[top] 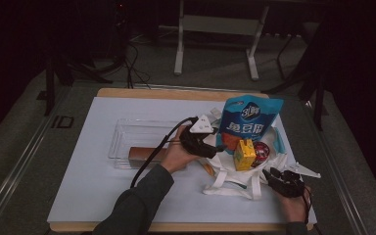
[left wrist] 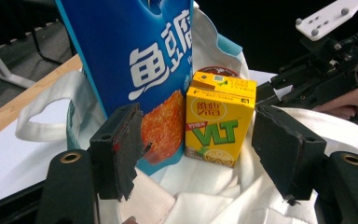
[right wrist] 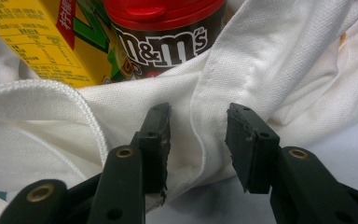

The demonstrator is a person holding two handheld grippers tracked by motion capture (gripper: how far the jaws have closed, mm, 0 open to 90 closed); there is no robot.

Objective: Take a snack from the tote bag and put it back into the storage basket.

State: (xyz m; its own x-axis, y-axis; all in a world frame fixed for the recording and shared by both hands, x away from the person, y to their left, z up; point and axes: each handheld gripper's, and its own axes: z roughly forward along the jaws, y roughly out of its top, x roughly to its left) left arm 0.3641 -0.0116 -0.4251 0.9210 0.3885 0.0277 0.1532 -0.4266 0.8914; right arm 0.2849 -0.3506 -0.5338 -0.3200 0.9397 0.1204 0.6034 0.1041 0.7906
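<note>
High view: a white tote bag [top: 235, 171] lies open on the bench [top: 93, 161], holding a blue snack pouch [top: 249, 120] that stands upright at its back, a yellow juice carton [top: 245, 154] in front of it and a red-lidded candy jar [top: 261, 152] just beside the carton. A clear tray [top: 132, 139] sits to the left of the bag with a brown bar [top: 144, 153] at its near edge.

Left tongs [top: 220, 147] are at the bag's mouth; in the left gripper view they stand spread, pads touching nothing, with the juice carton framed between them and the pouch behind the left-hand pad. Right tongs [top: 273, 175] rest at the bag's near right edge. In the right gripper view they stand part open astride a fold of the bag's cloth [right wrist: 200, 130]; the pads do not appear to press it.

Judgement: the step in hand is work at the bag's contents, the left tongs lined up on the carton; whether they have just set it there or are about to take it cannot be told. A grasp would call for a short advance and a closing on the carton's side faces, clear of the pouch. The right tongs would need to close on the cloth to steady the bag.
</note>
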